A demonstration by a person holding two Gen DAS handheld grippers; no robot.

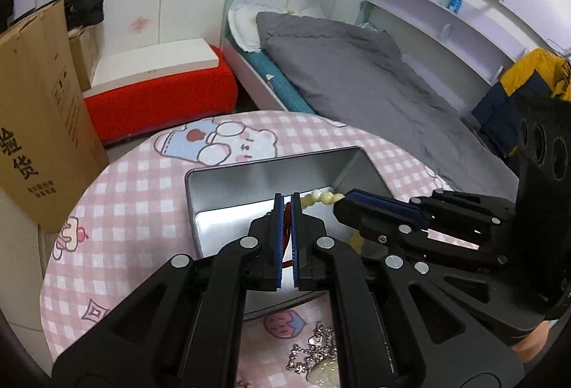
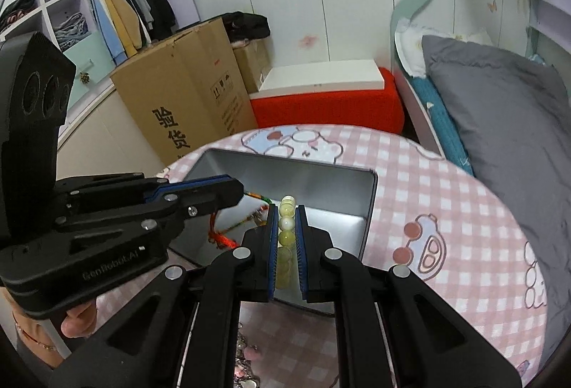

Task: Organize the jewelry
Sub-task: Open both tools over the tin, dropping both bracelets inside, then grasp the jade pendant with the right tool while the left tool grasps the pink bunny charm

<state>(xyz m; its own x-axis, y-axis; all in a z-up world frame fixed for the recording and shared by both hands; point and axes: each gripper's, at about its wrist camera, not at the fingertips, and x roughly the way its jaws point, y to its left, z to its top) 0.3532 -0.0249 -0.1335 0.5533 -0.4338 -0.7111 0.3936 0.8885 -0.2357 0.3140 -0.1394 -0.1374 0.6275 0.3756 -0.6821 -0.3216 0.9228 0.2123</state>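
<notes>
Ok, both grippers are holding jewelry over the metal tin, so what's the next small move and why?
Probably lower both a little further, then open. The right gripper is shut on the yellow bead bracelet and the left gripper on the red cord. Both pieces hang inside the tin, apparently just above its floor.

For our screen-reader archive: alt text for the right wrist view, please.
The right gripper is shut on a pale yellow bead bracelet above an open metal tin on a pink checked table. Beside it, the left gripper holds a red cord.
</notes>
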